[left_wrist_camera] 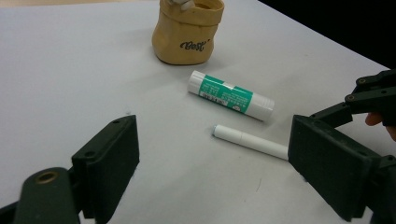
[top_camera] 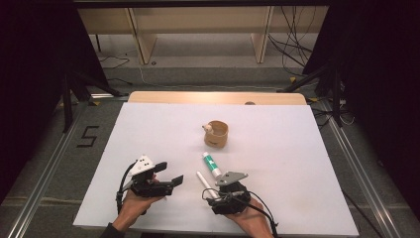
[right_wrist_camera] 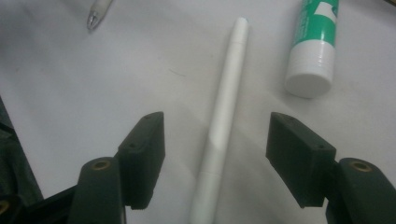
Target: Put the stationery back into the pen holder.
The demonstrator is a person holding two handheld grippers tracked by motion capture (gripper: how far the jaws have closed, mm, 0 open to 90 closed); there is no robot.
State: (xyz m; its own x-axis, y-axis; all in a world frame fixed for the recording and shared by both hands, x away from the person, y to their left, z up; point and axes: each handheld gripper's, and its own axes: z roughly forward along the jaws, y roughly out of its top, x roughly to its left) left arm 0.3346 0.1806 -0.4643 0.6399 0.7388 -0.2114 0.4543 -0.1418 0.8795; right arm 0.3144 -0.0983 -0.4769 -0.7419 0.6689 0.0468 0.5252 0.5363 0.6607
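A thin white pen lies on the white table, pointing away from the person. My right gripper is low over its near end. The jaws are open, one on each side of the pen, and neither pad touches it. A green-and-white glue stick lies just beyond and to the right of the pen. My left gripper hovers to the left, open and with nothing between its jaws, aimed toward the pen and glue stick.
A tan pouch-shaped holder with dark lettering stands mid-table behind the glue stick, something white poking from its rim. A second pen tip lies at the top left of the right gripper view. A wooden edge borders the table's far side.
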